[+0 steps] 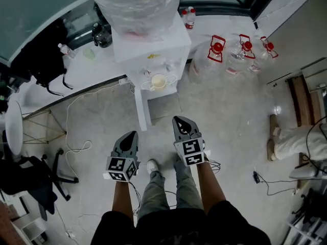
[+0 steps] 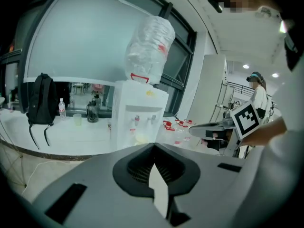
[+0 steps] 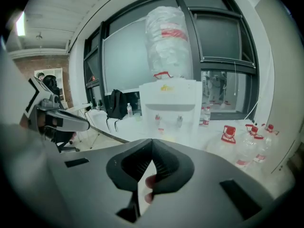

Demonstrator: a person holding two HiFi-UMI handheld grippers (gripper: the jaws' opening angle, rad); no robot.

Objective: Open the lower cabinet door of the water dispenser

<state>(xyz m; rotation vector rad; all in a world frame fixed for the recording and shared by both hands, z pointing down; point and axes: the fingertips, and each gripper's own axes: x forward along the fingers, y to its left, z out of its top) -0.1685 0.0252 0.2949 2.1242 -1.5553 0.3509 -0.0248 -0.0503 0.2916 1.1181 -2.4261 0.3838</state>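
Both grippers empty, seen from above. Left gripper (image 1: 134, 135) and right gripper (image 1: 177, 119): jaws closed on nothing, tips touching. Just ahead, apart from both, stands the water dispenser (image 1: 153, 45). Its lower cabinet (image 1: 144, 105) faces the tips, door untouched. On top sits a large bottle (image 1: 134, 4). Likely risk: closed jaws slide off the door edge, or a hard shove rocks the top-heavy unit.

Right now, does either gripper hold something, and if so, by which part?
Nothing is held. The left gripper and the right gripper both have their jaws together and empty, away from the water dispenser.
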